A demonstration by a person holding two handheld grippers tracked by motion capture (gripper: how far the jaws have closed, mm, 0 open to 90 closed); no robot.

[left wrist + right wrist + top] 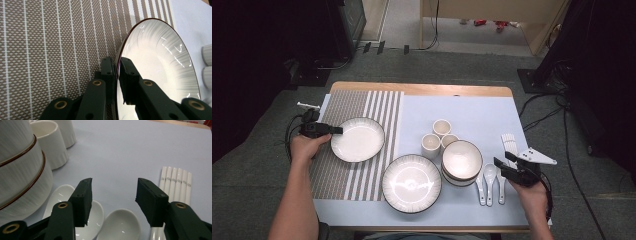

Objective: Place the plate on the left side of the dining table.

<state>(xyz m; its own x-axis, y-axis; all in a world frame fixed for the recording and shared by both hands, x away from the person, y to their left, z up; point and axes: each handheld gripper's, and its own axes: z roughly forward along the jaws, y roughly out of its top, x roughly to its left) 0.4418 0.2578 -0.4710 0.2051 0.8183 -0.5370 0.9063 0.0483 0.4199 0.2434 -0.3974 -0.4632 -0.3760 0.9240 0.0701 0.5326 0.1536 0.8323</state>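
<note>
- White with a dark rim, the plate (358, 139) lies on the striped mat (337, 165) at the left of the bench (422, 89).
- Left tongs (337, 130) are clamped on that plate's left rim; in the left gripper view the rim (117, 62) sits pinched between the two black jaws, with the woven mat (50, 50) behind.
- Right tongs (502, 161) stand apart with nothing between them, over the three white spoons (490, 182) at the right of the bench.
- In the right gripper view the spoons (120, 225) lie just below the jaws, white chopsticks (175, 185) beside them, stacked bowls (20, 170) at the left.
- A second plate (411, 183) lies near the front edge, just beside the stacked bowls (461, 161), with three cups (438, 136) behind them.
</note>
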